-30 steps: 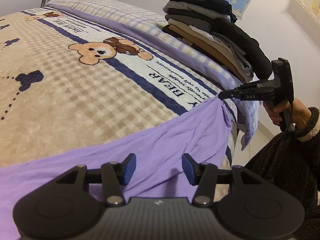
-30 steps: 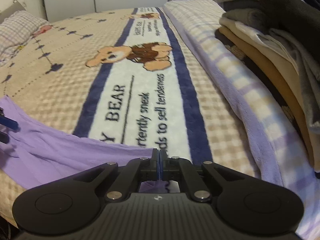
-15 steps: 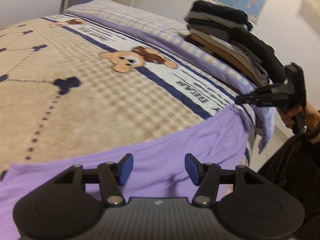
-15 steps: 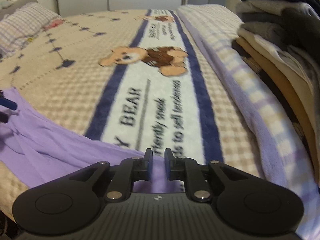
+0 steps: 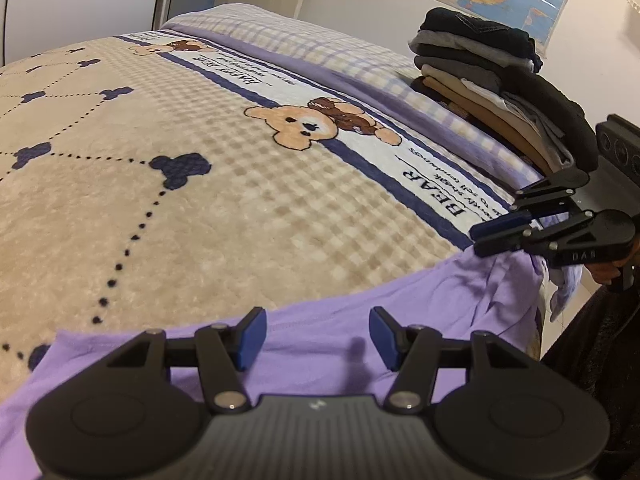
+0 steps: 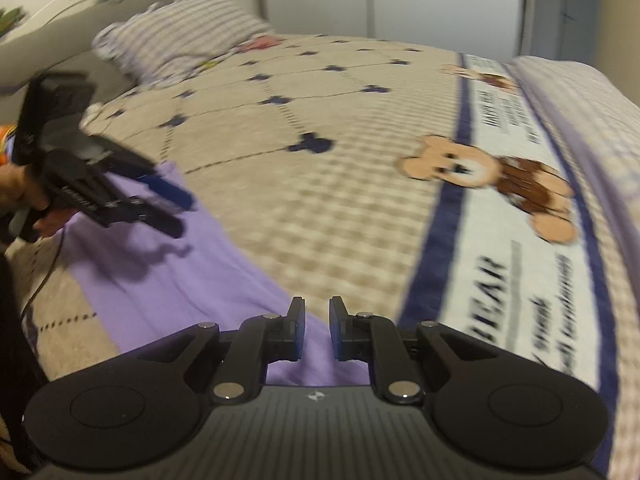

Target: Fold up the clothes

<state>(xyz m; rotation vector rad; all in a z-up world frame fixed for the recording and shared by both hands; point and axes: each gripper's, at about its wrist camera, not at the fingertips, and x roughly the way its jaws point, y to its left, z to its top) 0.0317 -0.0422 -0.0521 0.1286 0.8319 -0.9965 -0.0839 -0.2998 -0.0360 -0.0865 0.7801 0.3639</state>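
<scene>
A purple garment (image 5: 440,300) lies spread flat along the near edge of the bed, over a beige bear-print blanket (image 5: 200,220). My left gripper (image 5: 316,338) hovers open over the garment's middle, with nothing between its blue pads. My right gripper (image 6: 318,328) stands just above the garment's (image 6: 192,280) right end, its jaws parted by a narrow gap and holding no cloth. In the left wrist view the right gripper (image 5: 478,240) sits at the garment's right corner. In the right wrist view the left gripper (image 6: 182,216) casts a shadow on the cloth.
A tall stack of folded clothes (image 5: 492,92) sits on the bed's far right side, on a purple checked cover. A striped pillow (image 6: 180,36) lies at the head of the bed. White wardrobe doors (image 6: 400,0) stand behind. The person's dark sleeve (image 5: 592,352) is at the right.
My right gripper let go of the garment's right corner, parted its jaws a little and swung left. The corner now lies on the bed. My left gripper stayed open, shifting slightly.
</scene>
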